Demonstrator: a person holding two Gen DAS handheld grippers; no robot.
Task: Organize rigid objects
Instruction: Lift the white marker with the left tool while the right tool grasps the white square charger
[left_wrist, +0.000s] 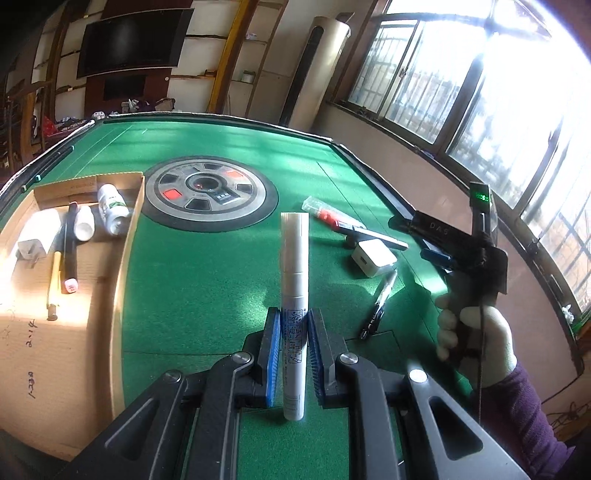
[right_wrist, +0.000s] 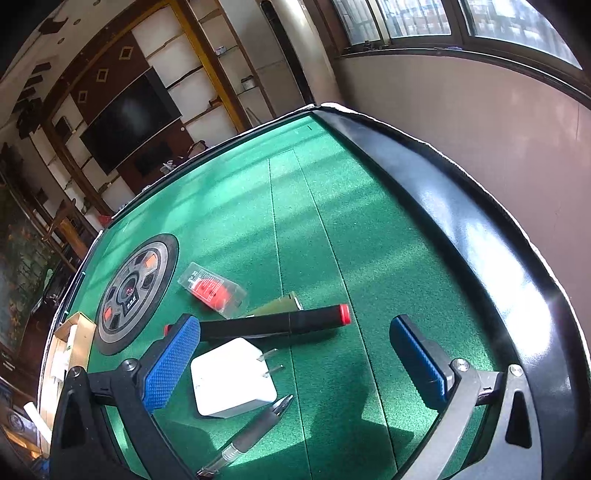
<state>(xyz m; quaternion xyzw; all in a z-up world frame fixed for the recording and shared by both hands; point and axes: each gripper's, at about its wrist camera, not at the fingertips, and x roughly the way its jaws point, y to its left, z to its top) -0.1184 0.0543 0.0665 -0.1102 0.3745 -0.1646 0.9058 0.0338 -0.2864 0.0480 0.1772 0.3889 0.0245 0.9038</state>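
**Meanwhile, a white marker rides toward the box**

Clamped between the blue pads of the left gripper (left_wrist: 290, 354), the white marker (left_wrist: 294, 295) stands lengthwise along the fingers, clear of the green table (left_wrist: 221, 277), likely bound for the cardboard box (left_wrist: 125, 258) where bottles and pens already lie together. The right gripper (right_wrist: 295, 354) hangs spread wide, empty, over the white charger (right_wrist: 232, 380), black marker (right_wrist: 273, 323) and pen (right_wrist: 251, 435), presumably lined up for its next pick
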